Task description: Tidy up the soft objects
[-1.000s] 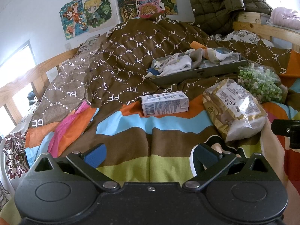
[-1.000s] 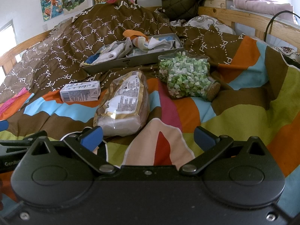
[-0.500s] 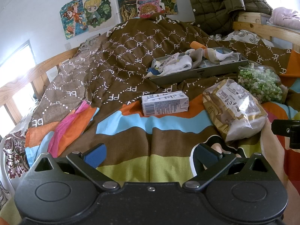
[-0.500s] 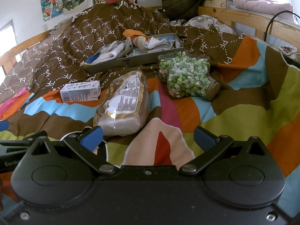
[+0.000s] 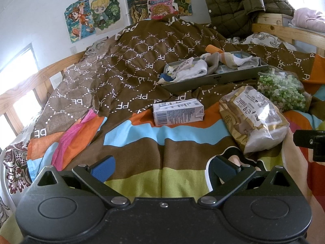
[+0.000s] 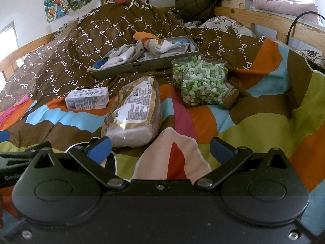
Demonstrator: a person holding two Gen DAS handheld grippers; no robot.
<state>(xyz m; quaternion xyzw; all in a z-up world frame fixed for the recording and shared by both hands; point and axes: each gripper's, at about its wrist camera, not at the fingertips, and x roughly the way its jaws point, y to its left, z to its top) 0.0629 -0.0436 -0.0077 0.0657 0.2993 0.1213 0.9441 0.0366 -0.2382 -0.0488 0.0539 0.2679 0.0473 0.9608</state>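
Note:
A grey tray [image 5: 215,79] [image 6: 146,65] with a loose heap of socks [image 5: 195,69] [image 6: 158,47] lies on the brown quilt at the back. In front of it lie a bagged loaf of bread [image 5: 254,118] [image 6: 136,109], a small white carton [image 5: 177,111] [image 6: 87,101] and a jar of green and white paper stars [image 5: 284,90] [image 6: 201,83]. My left gripper [image 5: 162,166] is open and empty above the striped cover. My right gripper [image 6: 160,149] is open and empty, its left finger near the end of the loaf.
The bed has wooden rails [image 5: 28,83] [image 6: 264,18]. A dark quilted jacket [image 5: 239,2] hangs at the back right. A pink blanket [image 6: 284,0] lies on a shelf. A black cable [image 6: 294,23] loops over the right rail. The other gripper shows at the frame edge [image 5: 310,142].

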